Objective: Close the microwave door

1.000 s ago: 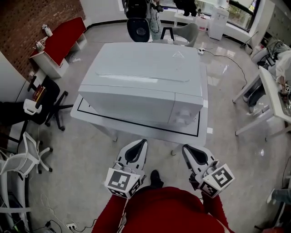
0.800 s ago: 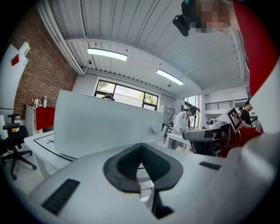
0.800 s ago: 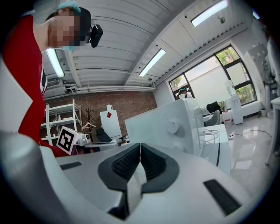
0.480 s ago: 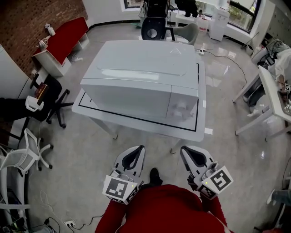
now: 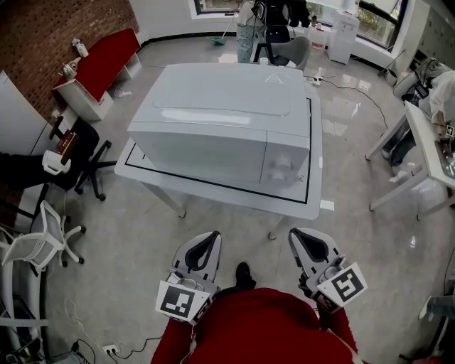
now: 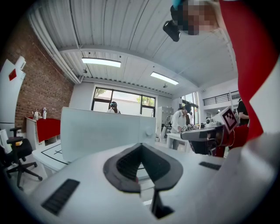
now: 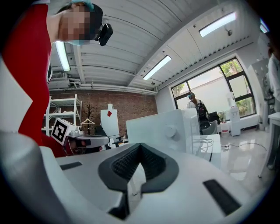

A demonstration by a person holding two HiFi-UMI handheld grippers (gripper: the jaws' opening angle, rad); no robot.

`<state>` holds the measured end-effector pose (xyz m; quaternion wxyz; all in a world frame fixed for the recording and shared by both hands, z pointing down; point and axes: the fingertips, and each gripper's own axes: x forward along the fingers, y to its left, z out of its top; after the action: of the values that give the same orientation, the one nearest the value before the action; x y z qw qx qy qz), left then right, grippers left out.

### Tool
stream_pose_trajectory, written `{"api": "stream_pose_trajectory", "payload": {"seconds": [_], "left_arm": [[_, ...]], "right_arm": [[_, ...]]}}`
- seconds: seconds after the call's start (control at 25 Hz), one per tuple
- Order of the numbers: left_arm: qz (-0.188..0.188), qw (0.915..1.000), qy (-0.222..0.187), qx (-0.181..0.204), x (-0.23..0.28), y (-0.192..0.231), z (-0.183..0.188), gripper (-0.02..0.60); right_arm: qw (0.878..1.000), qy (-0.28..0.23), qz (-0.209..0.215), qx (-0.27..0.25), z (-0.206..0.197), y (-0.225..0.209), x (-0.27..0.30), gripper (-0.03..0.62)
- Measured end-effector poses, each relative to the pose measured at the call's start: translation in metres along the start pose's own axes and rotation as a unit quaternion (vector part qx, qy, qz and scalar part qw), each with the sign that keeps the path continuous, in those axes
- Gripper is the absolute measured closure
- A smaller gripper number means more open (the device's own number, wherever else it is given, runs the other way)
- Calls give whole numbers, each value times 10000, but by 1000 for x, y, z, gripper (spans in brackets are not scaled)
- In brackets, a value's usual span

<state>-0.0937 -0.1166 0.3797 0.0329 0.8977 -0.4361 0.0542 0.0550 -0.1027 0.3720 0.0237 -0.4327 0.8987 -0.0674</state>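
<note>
The white microwave (image 5: 213, 121) stands on a white table (image 5: 220, 195) with a black outline. Its door (image 5: 202, 153) lies flush with the front, and the knob panel (image 5: 284, 167) is at its right. My left gripper (image 5: 212, 236) and right gripper (image 5: 297, 233) hang close to the person's red-sleeved body, well short of the table, touching nothing. Both have their jaws together and hold nothing. The left gripper view shows the microwave (image 6: 105, 131) beyond the left gripper (image 6: 141, 146). In the right gripper view the microwave (image 7: 162, 129) stands past the right gripper (image 7: 139, 146).
A black office chair (image 5: 78, 167) and a white chair (image 5: 35, 245) stand at the left. A red bench (image 5: 99, 60) is by the brick wall, another white table (image 5: 419, 142) at the right. People (image 5: 249, 21) stand at the back.
Both grippers have drawn back a little from the microwave, lower in the head view. The microwave looks the same. A person at the back has walked to the right.
</note>
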Motion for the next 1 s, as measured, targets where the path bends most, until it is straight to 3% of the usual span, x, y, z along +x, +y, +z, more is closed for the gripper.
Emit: {"api": "stream_pose_trajectory", "payload": {"seconds": [0.28,1.0], "left_arm": [[67,9996,-66,-250,0,5,1,572],[78,9998,34,-184,8,15,-3,572]], "right_arm": [[9999,92,-96,83,-7,-3,-1,582],[9996,199,-187,118,-13,-17,5,582]]}}
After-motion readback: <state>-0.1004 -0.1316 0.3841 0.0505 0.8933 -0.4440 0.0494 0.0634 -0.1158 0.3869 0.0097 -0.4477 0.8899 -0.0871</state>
